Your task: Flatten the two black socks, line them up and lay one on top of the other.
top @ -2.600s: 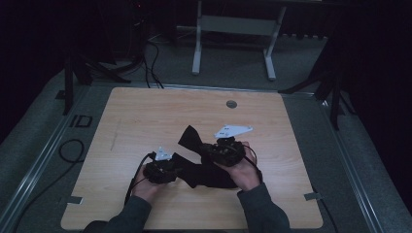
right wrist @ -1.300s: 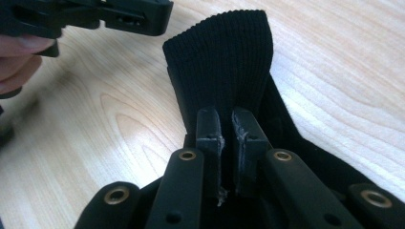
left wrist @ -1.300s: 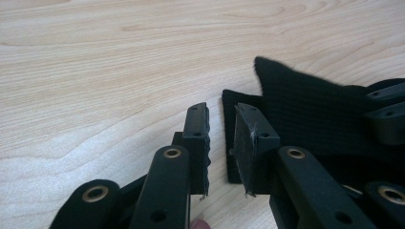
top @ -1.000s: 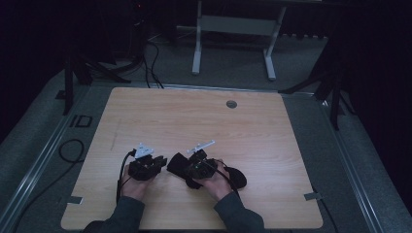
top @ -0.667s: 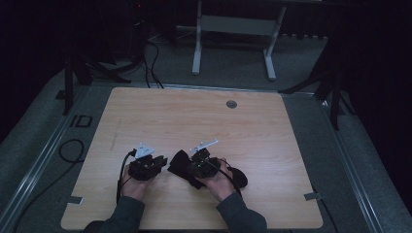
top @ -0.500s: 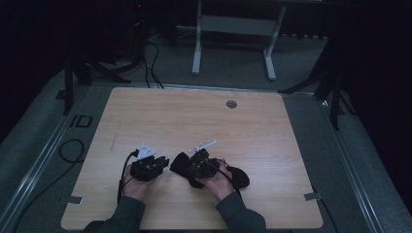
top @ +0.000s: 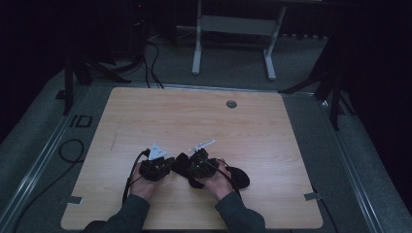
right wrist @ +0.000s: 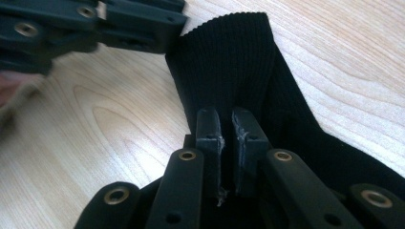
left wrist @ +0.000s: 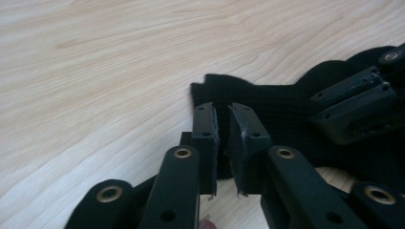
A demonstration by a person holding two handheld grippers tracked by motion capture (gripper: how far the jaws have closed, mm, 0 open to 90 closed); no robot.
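Observation:
A black sock (top: pixel 239 177) lies flat on the wooden table (top: pixel 194 121) near its front edge, with its ribbed cuff (right wrist: pixel 229 62) toward the left. My right gripper (top: pixel 188 168) is shut on the sock's leg just behind the cuff, and its jaws (right wrist: pixel 224 119) pinch the cloth. My left gripper (top: pixel 169 165) sits at the cuff's corner (left wrist: pixel 205 83). Its jaws have just been closing, and in the left gripper view its tips (left wrist: pixel 222 112) stand almost together on the cloth. The right gripper's jaws (left wrist: pixel 358 105) rest on the sock farther off.
A round grommet (top: pixel 231 104) sits at the table's far middle. Tape marks (top: pixel 311 196) lie near the front corners. Beyond the table stand a white frame's legs (top: pixel 197 53) and floor cables (top: pixel 73 150). Bare wood stretches ahead and to both sides.
Both hands have brought the sock nearer the front edge and to the left. Over the last second the left gripper moved right to the cuff; the right hand stayed put.

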